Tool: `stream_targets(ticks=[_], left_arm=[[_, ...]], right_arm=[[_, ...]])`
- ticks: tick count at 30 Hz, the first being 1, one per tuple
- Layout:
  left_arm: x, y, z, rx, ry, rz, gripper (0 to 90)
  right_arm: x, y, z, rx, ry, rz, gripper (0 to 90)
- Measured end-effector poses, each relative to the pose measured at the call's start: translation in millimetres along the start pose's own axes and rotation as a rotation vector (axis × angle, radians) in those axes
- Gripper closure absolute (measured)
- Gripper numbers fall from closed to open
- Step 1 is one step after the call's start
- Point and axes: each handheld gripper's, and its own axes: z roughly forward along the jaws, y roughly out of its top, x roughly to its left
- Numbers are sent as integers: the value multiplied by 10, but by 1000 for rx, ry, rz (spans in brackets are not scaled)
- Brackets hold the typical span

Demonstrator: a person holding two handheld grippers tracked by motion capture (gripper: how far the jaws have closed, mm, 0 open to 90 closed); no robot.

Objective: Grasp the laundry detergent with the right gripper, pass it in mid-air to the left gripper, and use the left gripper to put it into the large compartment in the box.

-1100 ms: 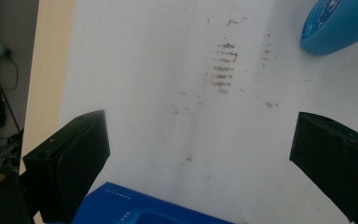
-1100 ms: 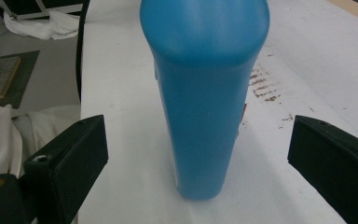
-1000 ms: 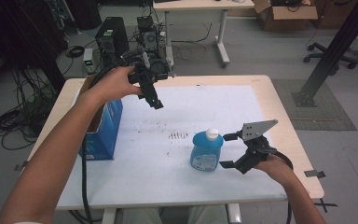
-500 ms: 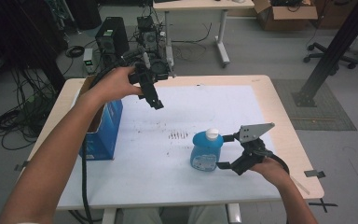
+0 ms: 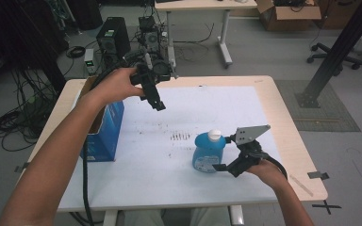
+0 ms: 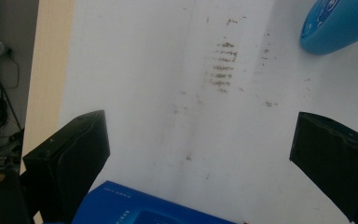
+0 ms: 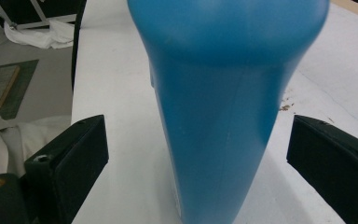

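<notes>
- Setting: a workshop floor with cables, computer cases and desks behind a pale wooden worktop [image 5: 283,108] covered by a white sheet [image 5: 217,113] that carries faint brown smudges [image 5: 180,136] near its middle
- Object in hand: a blue bottle [image 5: 208,151] with a white cap [image 5: 214,135] stands upright on the sheet, toward the person's right and nearer the front edge than the back
- Right tool [image 5: 226,165]: released, jaws spread wide; in the right gripper view the bottle [image 7: 223,102] stands between them with a gap on each side, untouched
- Left tool [image 5: 156,101]: released, held up in the air above the back left of the sheet, jaws apart with nothing between them; it looks down on the smudges and on a blue box [image 6: 158,210]
- Blue box [image 5: 104,134]: an open carton standing at the left edge of the worktop, well apart from the bottle
- Handling (judgement): the bottle looks like smooth rigid plastic, possibly slippery and of moderate weight if filled; its body flares toward the shoulder, so a grip across the narrower lower body appears most secure
- Clearance: the sheet is open between bottle and box; the front edge lies near the right hand [image 5: 266,169], leaving less room there
</notes>
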Motion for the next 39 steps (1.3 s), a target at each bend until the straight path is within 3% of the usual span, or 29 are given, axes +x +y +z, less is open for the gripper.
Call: stream_targets(ticks=[24, 31, 39], left_arm=[[-4, -8, -1, -3, 2, -1, 51], [-9, -5, 0, -2, 3, 0, 51], [-4, -9, -5, 5, 3, 4, 51]], right_arm=[[-4, 37, 212, -48, -10, 3, 58], [-7, 40, 247, -49, -3, 7, 83], [-13, 21, 236, -69, 4, 6, 182]])
